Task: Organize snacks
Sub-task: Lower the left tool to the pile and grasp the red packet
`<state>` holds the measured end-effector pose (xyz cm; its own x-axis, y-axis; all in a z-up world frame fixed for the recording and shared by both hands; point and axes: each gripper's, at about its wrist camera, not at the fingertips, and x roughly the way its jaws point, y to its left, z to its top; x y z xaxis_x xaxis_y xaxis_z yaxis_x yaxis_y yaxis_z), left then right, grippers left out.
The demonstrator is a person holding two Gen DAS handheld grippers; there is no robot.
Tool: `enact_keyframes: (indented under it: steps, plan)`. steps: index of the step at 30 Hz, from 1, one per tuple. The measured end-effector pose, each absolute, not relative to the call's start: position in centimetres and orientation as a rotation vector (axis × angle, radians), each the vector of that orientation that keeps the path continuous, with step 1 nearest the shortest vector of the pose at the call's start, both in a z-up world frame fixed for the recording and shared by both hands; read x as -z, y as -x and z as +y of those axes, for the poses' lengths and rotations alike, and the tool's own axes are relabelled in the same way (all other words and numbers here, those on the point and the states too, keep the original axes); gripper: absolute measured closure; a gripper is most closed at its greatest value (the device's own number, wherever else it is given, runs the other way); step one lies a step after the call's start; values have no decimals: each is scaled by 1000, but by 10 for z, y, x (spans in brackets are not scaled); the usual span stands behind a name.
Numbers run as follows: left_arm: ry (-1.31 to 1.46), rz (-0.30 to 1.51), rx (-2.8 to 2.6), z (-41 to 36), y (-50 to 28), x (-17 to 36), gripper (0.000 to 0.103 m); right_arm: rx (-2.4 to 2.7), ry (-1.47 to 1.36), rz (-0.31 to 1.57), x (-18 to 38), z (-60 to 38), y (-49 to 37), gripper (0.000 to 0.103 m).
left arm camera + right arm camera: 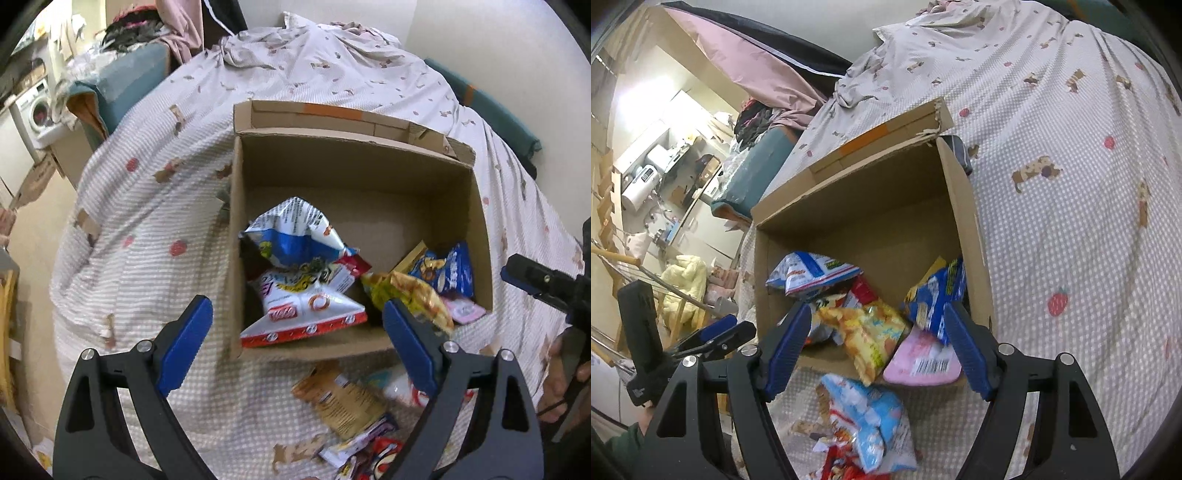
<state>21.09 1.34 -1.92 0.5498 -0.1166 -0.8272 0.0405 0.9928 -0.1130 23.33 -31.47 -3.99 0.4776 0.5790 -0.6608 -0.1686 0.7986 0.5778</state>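
Note:
An open cardboard box (354, 177) (871, 221) stands on the bed and holds several snack bags. Among them are a blue-and-white bag (295, 232) (809, 275), a white-and-red bag (306, 310), a yellow bag (410, 291) (868, 332), a dark blue bag (447, 269) (934, 295) and a pink packet (463, 310) (919, 363). My left gripper (299, 339) hangs open over the box's near edge, holding nothing. My right gripper (879, 347) is open above the near edge too, with nothing gripped. Loose snacks lie before the box: a tan packet (343, 402) and a light blue bag (868, 417).
The bed has a dotted cover with dog and strawberry prints (1071, 184). The right gripper shows at the right edge of the left wrist view (543, 280), the left one at the left of the right wrist view (716, 336). A washing machine (35, 107) and clutter stand beyond the bed.

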Motion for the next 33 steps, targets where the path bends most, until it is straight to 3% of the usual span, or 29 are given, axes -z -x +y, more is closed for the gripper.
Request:
enact_keyframes:
  steps: [13,22,33]
  plan:
    - [171,1165,116,25,-152,50,11,-494,-485,1031,43,-311,-182,22]
    - [73,1389,353,-56,-103,99,11,-406,-535,1052,50,-340,-167,22]
    - [-141,1449,291,-127,-98,131,12,-393,-568,1042,47,-359,-157,22]
